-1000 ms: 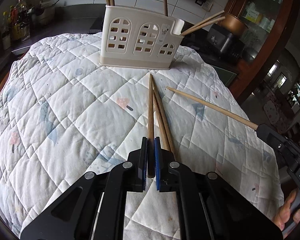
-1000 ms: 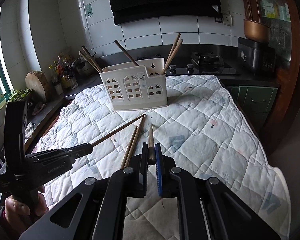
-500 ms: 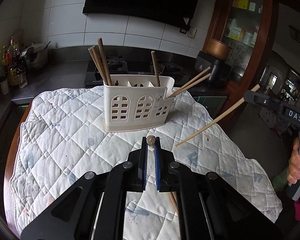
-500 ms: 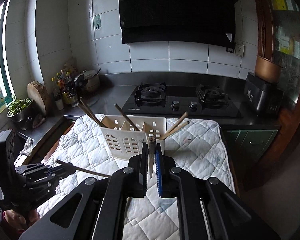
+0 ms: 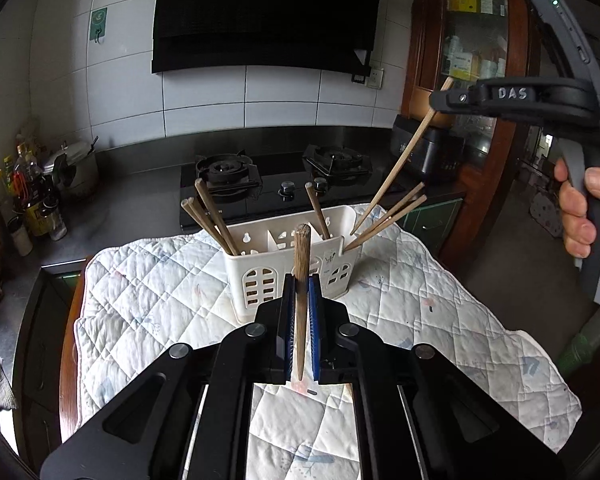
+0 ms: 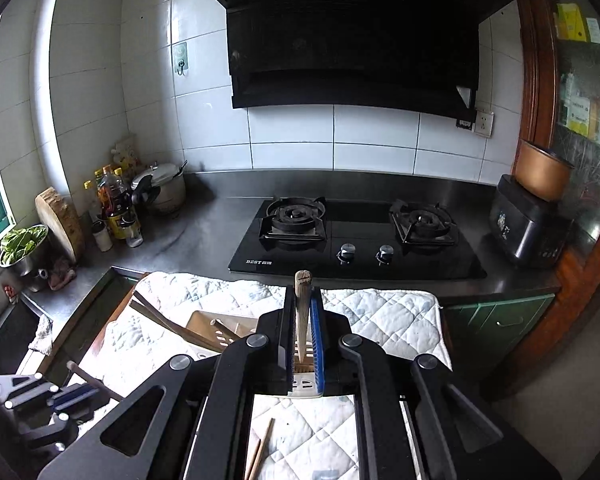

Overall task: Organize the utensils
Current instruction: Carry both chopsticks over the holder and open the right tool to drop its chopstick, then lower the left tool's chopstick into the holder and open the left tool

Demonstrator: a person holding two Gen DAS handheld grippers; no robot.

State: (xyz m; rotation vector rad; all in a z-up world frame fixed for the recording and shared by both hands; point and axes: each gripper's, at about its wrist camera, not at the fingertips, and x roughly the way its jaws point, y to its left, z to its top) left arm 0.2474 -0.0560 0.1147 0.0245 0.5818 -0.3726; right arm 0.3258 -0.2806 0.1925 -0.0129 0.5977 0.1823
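The left gripper (image 5: 300,320) is squeezed tight on a dark brown wooden chopstick (image 5: 301,280), standing almost straight up w/ its fat end on top. The right gripper (image 6: 303,336) pinches a pale tan wooden chopstick (image 6: 302,312) the same way; in the left view that stick (image 5: 400,164) slants down, and its thin tip is just at the rim of the right end slot.

The cream plastic utensil holder w/ little arch windows (image 5: 260,276) sits on the white quilted cloth (image 5: 148,292), near the back edge, in front of the black gas stove (image 6: 340,232). It already has sticks in it: some in the left slot, one in the mid slot, 2 leaning out of the right end. At least 2 more loose chopsticks (image 6: 260,456) lie on the cloth below the right gripper.

Step now, I think: both sticks are up in the air & ready to drop in. The right one looks 1st in line.

Next move needs: push the thin tip down inside a slot, not on the rim, then let go. The left stick sits in front of the holder, so it must go up & over the wall. Then get the loose ones.
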